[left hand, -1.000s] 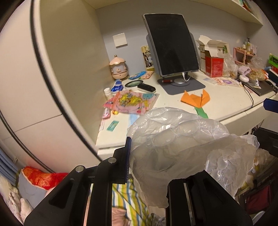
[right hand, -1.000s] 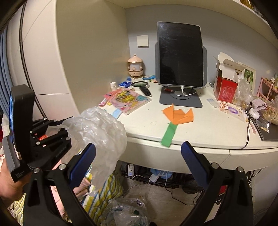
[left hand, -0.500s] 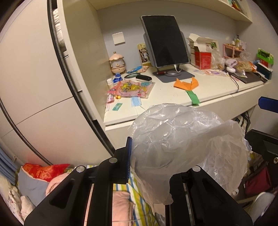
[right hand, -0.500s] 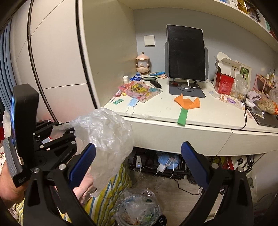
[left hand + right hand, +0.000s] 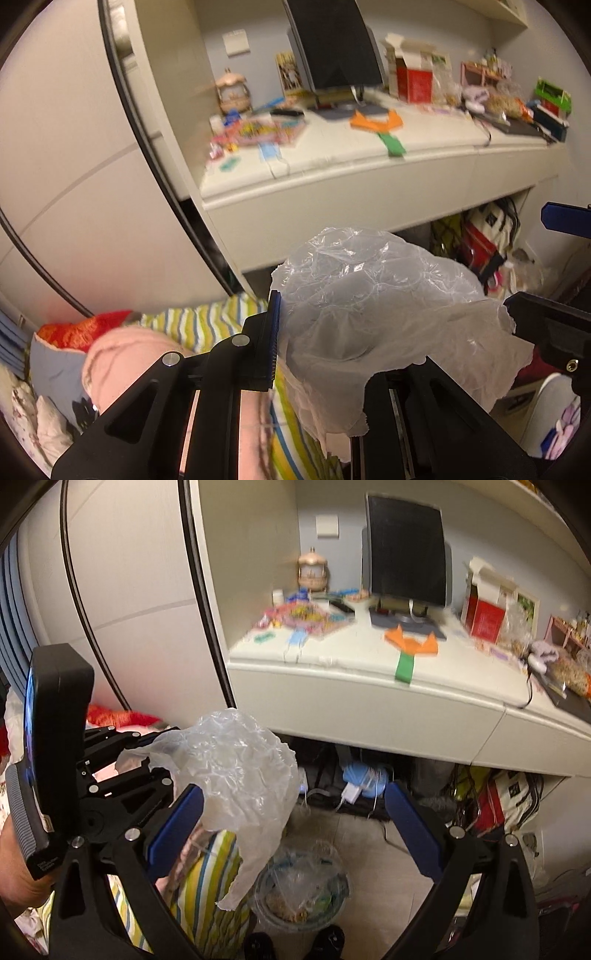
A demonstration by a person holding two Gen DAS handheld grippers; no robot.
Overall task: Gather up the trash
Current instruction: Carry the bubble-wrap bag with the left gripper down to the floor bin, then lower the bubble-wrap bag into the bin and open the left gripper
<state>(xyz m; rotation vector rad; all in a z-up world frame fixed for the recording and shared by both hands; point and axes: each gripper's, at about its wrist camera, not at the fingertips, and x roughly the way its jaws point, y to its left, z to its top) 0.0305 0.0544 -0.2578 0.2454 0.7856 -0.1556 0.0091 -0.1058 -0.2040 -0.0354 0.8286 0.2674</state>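
A crumpled clear plastic bag (image 5: 373, 310) is pinched between the fingers of the left gripper (image 5: 332, 354) and is held in the air in front of the white desk (image 5: 332, 184), below its front edge. The right gripper (image 5: 295, 830) is spread wide, with nothing between its blue pads (image 5: 413, 827). In the right wrist view the bag (image 5: 236, 775) hangs at the left, above a small bin (image 5: 299, 890) lined with clear plastic that stands on the floor. A striped cloth (image 5: 207, 886) lies just left of the bin. On the far desk an orange and green paper flower (image 5: 410, 650) is seen near the front edge.
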